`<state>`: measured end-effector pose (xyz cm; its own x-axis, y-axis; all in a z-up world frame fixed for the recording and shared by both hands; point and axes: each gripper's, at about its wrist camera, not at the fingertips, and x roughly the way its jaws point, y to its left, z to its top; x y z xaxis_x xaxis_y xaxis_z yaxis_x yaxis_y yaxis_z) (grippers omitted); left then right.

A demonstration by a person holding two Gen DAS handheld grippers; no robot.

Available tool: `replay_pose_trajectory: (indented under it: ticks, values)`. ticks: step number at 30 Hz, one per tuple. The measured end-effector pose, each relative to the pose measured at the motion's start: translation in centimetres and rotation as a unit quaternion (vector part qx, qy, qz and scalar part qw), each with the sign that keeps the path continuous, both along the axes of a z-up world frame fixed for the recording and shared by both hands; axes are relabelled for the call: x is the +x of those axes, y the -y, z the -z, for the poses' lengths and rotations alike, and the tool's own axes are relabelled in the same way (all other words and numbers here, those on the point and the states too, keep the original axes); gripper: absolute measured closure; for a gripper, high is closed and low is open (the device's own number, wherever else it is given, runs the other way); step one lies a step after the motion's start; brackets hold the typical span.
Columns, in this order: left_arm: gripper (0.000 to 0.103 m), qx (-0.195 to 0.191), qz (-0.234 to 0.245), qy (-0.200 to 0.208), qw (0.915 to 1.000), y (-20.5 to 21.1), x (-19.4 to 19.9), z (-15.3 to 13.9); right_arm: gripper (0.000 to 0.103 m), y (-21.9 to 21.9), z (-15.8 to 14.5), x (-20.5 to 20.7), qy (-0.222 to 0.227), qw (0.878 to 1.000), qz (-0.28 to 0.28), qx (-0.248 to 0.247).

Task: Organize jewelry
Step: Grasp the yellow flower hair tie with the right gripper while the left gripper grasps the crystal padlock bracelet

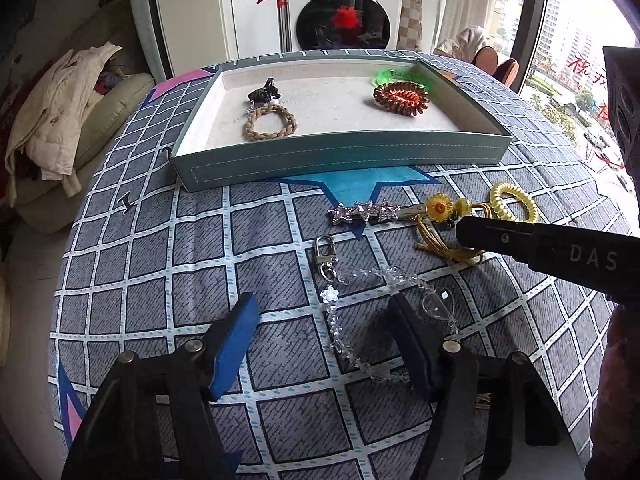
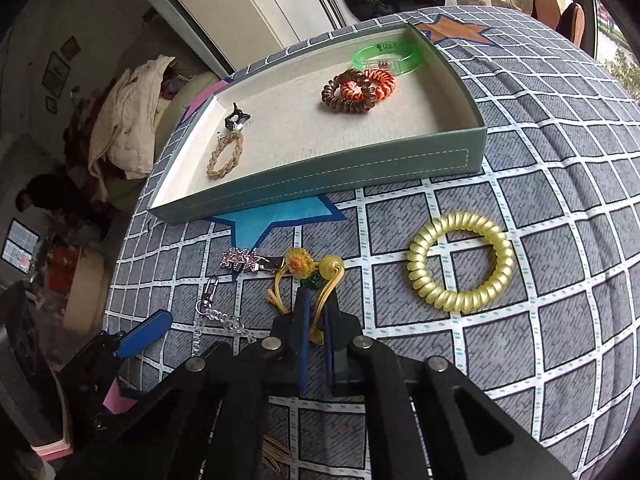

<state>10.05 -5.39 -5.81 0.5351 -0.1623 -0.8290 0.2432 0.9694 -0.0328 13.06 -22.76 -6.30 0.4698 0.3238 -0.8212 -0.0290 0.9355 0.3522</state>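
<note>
The right gripper [image 2: 316, 320] is clamped on the yellow sunflower hair tie [image 2: 308, 276], which lies on the bed near the tray [image 2: 320, 184]. The left gripper [image 1: 324, 344] stands apart around the crystal chain [image 1: 360, 320]. Next, I think: lift the tie into the tray.

A grey, white-gridded cloth [image 2: 560, 208] bears a teal tray [image 2: 320, 184] and pale-yellow coil tie [image 2: 460, 262].
</note>
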Motion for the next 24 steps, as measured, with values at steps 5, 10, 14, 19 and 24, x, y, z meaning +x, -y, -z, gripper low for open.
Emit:
replay_pose_trajectory:
  ticks: [5,10,14,19,24]
  values:
    - [0.042,-0.003,0.018,0.0,0.9998,0.6,-0.1,-0.2,0.1,0.1,-1.4,-0.7,0.026,1.0,-0.005,-0.012]
    - [0.078,-0.019,0.039,-0.006,0.9991,0.7,-0.2,-0.4,0.1,0.6,-2.1,-1.4,0.037,0.999,-0.007,-0.017]
    - [0.078,-0.077,0.04,-0.025,0.9959,-0.3,-0.1,-0.5,0.1,1.2,-2.4,-2.0,0.039,0.999,-0.001,-0.013]
    - [0.078,-0.093,0.035,-0.02,0.9948,-1.1,-0.3,-1.1,0.1,1.8,-2.9,-2.7,0.045,0.999,0.003,-0.009]
    - [0.078,-0.096,0.026,-0.01,0.995,-2.0,-0.2,-1.8,0.1,1.7,-3.1,-2.7,0.05,0.998,-0.017,-0.022]
